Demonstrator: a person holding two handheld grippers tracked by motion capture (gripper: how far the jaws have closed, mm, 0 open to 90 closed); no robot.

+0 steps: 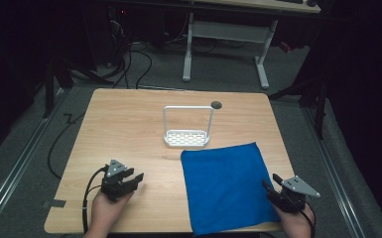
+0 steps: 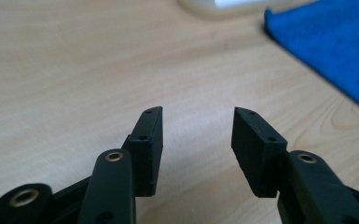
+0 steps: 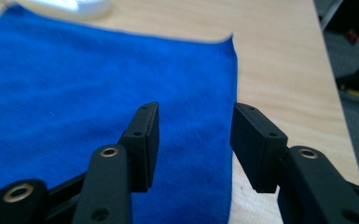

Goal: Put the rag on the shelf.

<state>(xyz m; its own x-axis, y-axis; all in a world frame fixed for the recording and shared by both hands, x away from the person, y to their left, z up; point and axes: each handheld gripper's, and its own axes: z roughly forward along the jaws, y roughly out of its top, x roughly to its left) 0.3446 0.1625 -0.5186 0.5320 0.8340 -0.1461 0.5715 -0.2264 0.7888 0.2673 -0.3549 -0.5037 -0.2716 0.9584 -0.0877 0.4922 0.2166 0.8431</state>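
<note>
A blue cloth lies flat on the right half of the wooden table, reaching its front edge. Behind the cloth stands a white rack with a tall wire handle. My left gripper rests low at the front left, open, with bare wood between its jaws. The cloth's edge lies to its right. My right gripper sits at the cloth's right edge near the front, open. In the right gripper view the cloth's right border runs between the jaws.
A dark round hole sits in the table behind the rack. Beyond the table are a white desk frame and cables on grey floor. Bare wood spreads across the table's left half and back.
</note>
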